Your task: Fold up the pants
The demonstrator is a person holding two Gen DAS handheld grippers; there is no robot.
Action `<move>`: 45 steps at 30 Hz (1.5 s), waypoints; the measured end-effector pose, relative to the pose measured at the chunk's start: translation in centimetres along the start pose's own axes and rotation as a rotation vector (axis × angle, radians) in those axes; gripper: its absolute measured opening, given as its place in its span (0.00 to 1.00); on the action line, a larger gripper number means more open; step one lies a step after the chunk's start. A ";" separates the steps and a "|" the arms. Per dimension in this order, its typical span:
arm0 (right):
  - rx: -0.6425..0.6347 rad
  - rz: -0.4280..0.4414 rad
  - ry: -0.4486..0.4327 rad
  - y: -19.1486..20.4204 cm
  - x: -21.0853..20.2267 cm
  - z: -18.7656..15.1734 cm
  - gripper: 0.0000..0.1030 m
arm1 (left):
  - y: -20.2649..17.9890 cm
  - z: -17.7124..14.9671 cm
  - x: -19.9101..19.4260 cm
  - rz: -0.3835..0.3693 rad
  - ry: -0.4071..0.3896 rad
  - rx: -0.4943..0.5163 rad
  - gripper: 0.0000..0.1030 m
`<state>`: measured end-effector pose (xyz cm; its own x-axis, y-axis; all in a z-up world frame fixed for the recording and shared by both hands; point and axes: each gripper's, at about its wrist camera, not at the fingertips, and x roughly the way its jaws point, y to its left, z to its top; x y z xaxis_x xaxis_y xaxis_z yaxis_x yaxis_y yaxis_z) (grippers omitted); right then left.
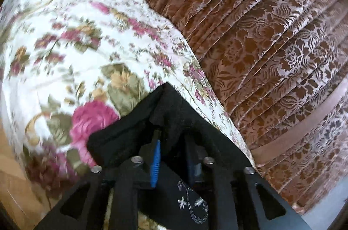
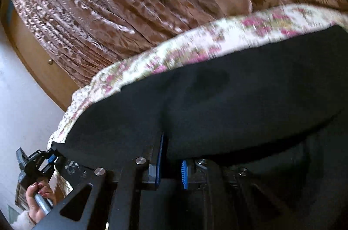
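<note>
The black pants (image 2: pixel 217 103) hang stretched between both grippers above a floral bedspread (image 1: pixel 76 45). In the left wrist view my left gripper (image 1: pixel 167 143) is shut on a bunched corner of the pants (image 1: pixel 174 112), with a white printed mark on the cloth below. In the right wrist view my right gripper (image 2: pixel 171 156) is shut on the pants' edge, and the cloth covers most of its fingers. The left gripper (image 2: pixel 51 157) also shows at the far left of that view, held by a hand, pinching the other end of the same edge.
A brown and pink patterned curtain (image 1: pixel 271 45) hangs behind the bed; it also fills the top of the right wrist view (image 2: pixel 108 1). A wooden cabinet (image 2: pixel 39 60) and a white wall (image 2: pixel 19 110) stand at the left.
</note>
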<state>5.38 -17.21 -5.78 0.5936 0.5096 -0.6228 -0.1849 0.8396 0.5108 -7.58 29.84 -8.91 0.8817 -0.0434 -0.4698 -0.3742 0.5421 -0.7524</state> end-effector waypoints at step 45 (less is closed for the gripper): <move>0.109 0.040 -0.210 -4.8 -10.3 2.6 0.09 | -1.4 1.5 -0.7 -0.125 0.138 -0.064 0.06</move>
<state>2.19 -26.95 -0.28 0.7397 0.4823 -0.4693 -0.1327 0.7882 0.6009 -7.24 30.39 -6.86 0.8763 -0.2239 -0.4266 -0.2861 0.4707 -0.8346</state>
